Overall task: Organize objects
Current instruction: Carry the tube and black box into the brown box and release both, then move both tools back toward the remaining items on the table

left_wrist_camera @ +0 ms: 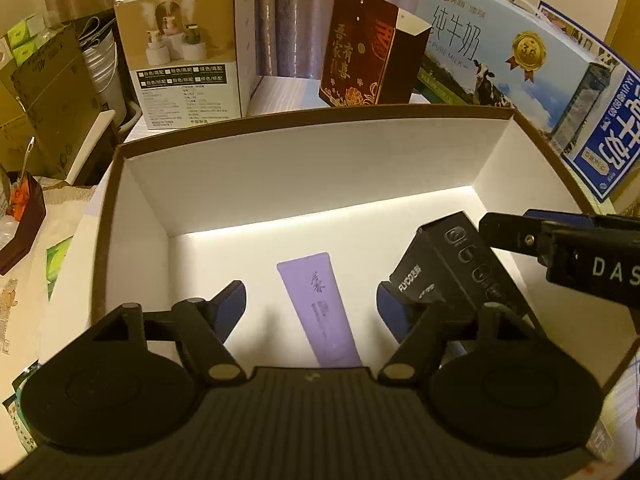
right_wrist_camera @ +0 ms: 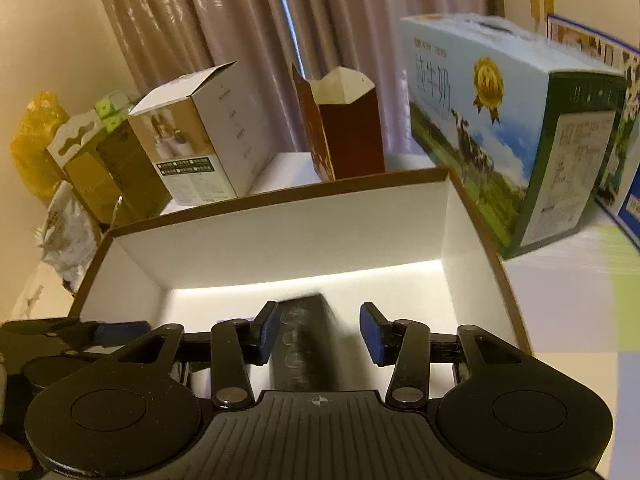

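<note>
**Two grippers over the open white box**

A large open cardboard box with white inner walls and a brown rim [left_wrist_camera: 304, 168] stands on the white counter [left_wrist_camera: 276, 92]. Inside it, a flat lilac plastic tube [left_wrist_camera: 320, 312] lies on the floor of the box, pointing away from the left wrist camera.

The left gripper [left_wrist_camera: 312, 304] hangs over the near part of the box with its blue-padded fingers [left_wrist_camera: 236, 304] spread wide apart, the tube lying between and below them; nothing is held.

A black rectangular carton with white lettering [left_wrist_camera: 444, 272] sits tilted in the right part of the box, just beside the left gripper's right finger. In the right wrist view the same carton [right_wrist_camera: 306, 344] is blurred and lies between the fingers of the right gripper [right_wrist_camera: 320, 336]. Those fingers stand apart; there is a clear gap between the carton and the right pad [right_wrist_camera: 372, 336], while the left pad sits very close to it, and whether they touch cannot be told.

Behind the box, on the counter, stand a white-and-tan product box picturing small humidifiers [left_wrist_camera: 188, 56], a dark red gift carton with gold lettering and an open top [left_wrist_camera: 364, 60], and a long pale-blue milk case with a cow picture [left_wrist_camera: 500, 56]. Pinkish curtains [right_wrist_camera: 248, 20] hang behind them.
</note>
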Demonstrator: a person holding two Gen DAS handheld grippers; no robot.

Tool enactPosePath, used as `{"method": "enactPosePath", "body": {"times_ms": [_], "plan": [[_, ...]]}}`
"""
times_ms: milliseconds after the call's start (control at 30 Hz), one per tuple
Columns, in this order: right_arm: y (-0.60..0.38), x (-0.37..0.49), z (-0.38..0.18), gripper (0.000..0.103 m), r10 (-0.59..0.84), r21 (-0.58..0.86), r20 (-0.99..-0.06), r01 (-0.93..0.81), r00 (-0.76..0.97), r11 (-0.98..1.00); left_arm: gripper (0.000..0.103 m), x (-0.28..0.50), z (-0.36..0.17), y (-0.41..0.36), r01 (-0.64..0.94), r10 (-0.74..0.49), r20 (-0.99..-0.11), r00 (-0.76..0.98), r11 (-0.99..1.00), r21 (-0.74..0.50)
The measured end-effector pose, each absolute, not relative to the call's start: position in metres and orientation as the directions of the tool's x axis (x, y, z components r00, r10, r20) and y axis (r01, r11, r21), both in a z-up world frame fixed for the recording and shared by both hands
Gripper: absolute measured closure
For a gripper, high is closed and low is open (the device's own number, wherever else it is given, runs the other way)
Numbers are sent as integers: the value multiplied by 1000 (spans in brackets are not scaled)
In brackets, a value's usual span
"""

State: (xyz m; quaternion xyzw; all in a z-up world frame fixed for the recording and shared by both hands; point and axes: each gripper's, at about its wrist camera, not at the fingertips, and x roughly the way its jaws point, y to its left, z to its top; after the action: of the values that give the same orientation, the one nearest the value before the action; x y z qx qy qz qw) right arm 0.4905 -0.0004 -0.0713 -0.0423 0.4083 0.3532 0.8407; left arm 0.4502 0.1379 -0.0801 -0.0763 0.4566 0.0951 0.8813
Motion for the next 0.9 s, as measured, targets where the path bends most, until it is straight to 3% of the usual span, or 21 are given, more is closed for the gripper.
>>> {"method": "enactPosePath", "body": {"times_ms": [133, 433, 900], "plan": [[-13, 480, -64, 42, 570, 211, -709, -647, 414, 733, 26, 436, -67, 139, -230, 91, -805, 586, 972, -57], [-47, 448, -49, 22, 596, 214, -691, -671, 410, 710, 26, 397, -40, 128, -244, 101, -789, 606, 968, -63], [-98, 401, -30, 14, 619, 241, -653, -655, 436, 716, 21, 332, -6, 100, -250, 113, -761, 639, 966, -67]]}}
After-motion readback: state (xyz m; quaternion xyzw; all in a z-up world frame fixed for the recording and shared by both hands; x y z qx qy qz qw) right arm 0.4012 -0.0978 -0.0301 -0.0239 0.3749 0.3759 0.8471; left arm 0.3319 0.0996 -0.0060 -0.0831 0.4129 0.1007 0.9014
